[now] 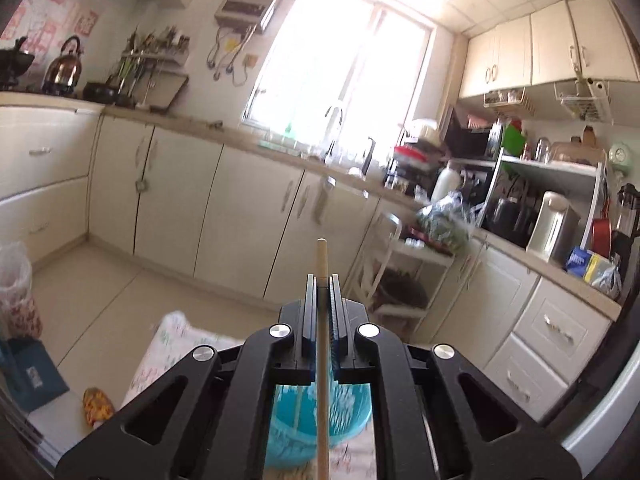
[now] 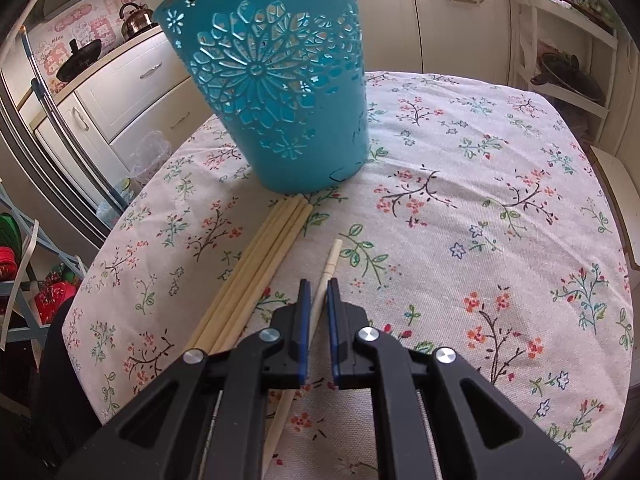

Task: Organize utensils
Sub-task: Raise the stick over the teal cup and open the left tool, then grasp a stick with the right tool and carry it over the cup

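My left gripper [image 1: 322, 278] is shut on a wooden chopstick [image 1: 321, 258] and holds it upright, high above the teal utensil holder [image 1: 286, 420], which shows below between the gripper's arms. In the right wrist view the teal cut-out holder [image 2: 276, 84] stands on the floral tablecloth [image 2: 480, 200]. A bundle of three wooden chopsticks [image 2: 256, 272] lies on the cloth in front of it. A single pale chopstick [image 2: 329, 266] lies beside them. My right gripper [image 2: 318, 282] sits low over it, fingers narrowly apart on either side of the stick.
Kitchen cabinets [image 1: 172, 200] and a counter run around the room. A white side shelf [image 2: 560, 40] stands beyond the table's far right. A fridge [image 2: 52, 140] and a chair [image 2: 24, 288] stand to the left of the table.
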### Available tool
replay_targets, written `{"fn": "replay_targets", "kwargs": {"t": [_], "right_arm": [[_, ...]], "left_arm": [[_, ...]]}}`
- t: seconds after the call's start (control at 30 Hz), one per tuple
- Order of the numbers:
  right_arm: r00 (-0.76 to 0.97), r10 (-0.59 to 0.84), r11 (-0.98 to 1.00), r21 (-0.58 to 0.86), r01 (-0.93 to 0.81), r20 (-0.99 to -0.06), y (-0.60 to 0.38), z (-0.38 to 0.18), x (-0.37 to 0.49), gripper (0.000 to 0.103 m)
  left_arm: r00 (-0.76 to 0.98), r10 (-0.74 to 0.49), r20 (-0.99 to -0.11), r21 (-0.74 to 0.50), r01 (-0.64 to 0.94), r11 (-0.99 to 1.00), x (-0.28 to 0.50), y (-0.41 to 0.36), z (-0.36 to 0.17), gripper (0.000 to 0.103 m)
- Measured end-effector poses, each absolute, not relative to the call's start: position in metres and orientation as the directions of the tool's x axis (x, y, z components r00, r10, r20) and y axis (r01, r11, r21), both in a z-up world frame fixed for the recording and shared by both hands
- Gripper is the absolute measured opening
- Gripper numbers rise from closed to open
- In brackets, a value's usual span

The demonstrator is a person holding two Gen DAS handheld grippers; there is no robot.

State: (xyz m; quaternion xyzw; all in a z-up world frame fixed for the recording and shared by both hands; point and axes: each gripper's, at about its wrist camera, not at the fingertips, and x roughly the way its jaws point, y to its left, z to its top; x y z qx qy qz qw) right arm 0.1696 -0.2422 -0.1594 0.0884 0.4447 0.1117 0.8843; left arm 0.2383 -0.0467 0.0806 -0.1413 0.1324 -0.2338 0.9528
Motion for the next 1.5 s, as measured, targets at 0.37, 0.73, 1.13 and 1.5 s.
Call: {"fn": "replay_targets", "kwargs": {"t": [0.37,0.73,1.13,1.5], "right_arm": [[0.574,0.335,0.936,0.337,-0.107,-0.747,-0.250,-0.161,0.169,0.009],[0.573,0.345,0.931,0.351,-0.104,-0.743,-0.250,-0.161,0.168,0.009],[0.570,0.263,0.955,0.293,-0.040,-0.778,-0.241,-0.157,0.170,0.009],[0.547,0.162,0.987,0.143,-0.078,-0.821,-0.230,-0.153,0.170,0.006]], "left_arm": [[0.901,-0.381,-0.205,-0.325,0.304,0.895,0.310,-0.092,0.057,0.005],[0.852,-0.346,-0.394,-0.186,0.295,0.937,0.311,-0.103,-0.005,0.008],[0.858,-0.255,-0.446,-0.199,0.183,0.963,0.254,-0.018,-0.031,0.072],[0.768,-0.225,-0.600,-0.217,0.114,0.969,0.238,0.019,-0.103,0.074]]}}
